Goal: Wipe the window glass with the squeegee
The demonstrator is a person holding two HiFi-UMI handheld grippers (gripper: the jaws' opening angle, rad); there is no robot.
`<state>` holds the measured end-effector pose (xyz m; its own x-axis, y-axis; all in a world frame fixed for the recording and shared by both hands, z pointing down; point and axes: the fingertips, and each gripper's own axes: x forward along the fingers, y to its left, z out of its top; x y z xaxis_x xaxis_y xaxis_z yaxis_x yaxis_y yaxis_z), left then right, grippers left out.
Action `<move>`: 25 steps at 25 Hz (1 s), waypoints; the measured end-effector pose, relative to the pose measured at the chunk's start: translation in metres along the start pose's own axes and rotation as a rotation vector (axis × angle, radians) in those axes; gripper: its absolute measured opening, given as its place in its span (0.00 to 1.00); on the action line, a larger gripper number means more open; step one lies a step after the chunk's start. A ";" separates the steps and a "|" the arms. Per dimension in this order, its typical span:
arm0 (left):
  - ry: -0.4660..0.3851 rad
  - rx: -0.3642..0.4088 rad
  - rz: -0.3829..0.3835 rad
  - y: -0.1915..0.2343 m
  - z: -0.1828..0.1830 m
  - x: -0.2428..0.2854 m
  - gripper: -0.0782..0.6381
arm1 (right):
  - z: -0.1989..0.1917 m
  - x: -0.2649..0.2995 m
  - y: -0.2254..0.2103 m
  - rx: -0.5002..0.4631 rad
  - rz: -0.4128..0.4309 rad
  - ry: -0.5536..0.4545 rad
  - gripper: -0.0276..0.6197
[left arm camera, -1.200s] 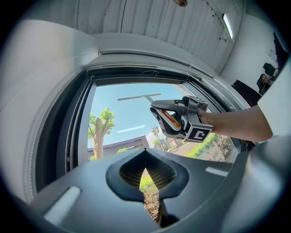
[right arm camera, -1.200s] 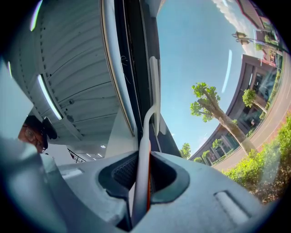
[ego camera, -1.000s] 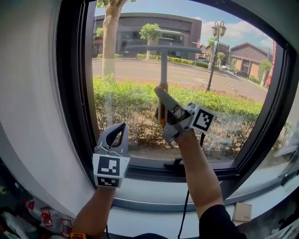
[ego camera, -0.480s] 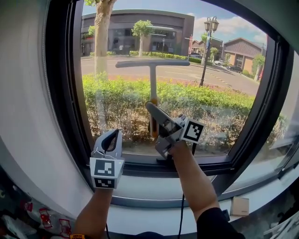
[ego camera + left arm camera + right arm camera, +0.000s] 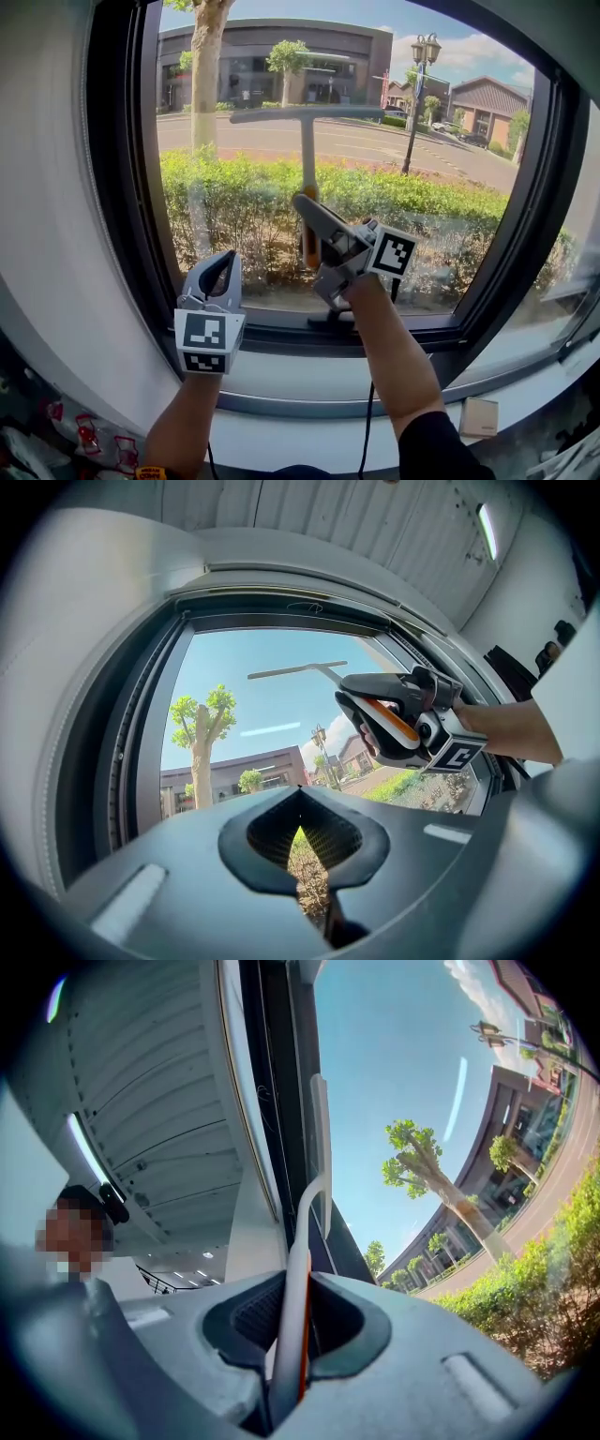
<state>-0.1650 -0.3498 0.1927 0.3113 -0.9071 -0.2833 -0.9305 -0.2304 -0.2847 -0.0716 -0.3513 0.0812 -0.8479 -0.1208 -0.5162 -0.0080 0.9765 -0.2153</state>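
You look steeply down at a large window w/ a dark window frame (image 5: 122, 187). Your R claw (image 5: 302, 202) is raised at centre, in front of the window glass (image 5: 244, 206), and is clamped on the orange-and-grey handle of the squeegee (image 5: 307, 150). In the R gripper view, that handle sits pinched between the 2 jaws of the R claw (image 5: 294, 1335), and the squeegee (image 5: 298, 1269) rises from them toward the frame. The tool is T-shaped: its shaft stands upright above the claw and its long blade lies horizontal across the upper part of the pane. Whether the blade touches the glass can't be told. Your L claw (image 5: 225, 257) is held lower and to the left, near the bottom corner of the pane, pointing up. The L gripper view shows the L claw (image 5: 302, 855) closed down to a narrow slit w/ nothing in it, and the squeegee (image 5: 295, 670) high against blue sky beyond it. A pale window sill (image 5: 309, 375) runs below the frame, w/ a small cardboard box (image 5: 480, 417) at its far right. A black cable (image 5: 370, 422) hangs beside your R forearm. Outside are a green hedge (image 5: 422, 202), a tree trunk (image 5: 206, 84), a lamp post (image 5: 417, 94) and a low building (image 5: 281, 66).
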 end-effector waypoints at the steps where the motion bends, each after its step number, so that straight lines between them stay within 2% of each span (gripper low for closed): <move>1: -0.011 0.008 0.001 0.000 0.007 0.002 0.13 | 0.007 0.000 0.000 -0.007 0.002 -0.002 0.11; 13: -0.159 0.096 0.000 -0.021 0.098 0.023 0.13 | 0.120 0.019 0.031 -0.153 0.073 -0.051 0.11; 19: -0.217 0.158 0.017 -0.028 0.137 0.027 0.13 | 0.159 0.020 0.035 -0.184 0.082 -0.081 0.11; 25: -0.250 0.177 0.038 -0.030 0.159 0.025 0.13 | 0.186 0.023 0.038 -0.201 0.091 -0.105 0.11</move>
<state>-0.0984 -0.3094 0.0492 0.3351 -0.7941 -0.5070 -0.9011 -0.1130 -0.4186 0.0072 -0.3496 -0.0926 -0.7904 -0.0387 -0.6113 -0.0489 0.9988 -0.0001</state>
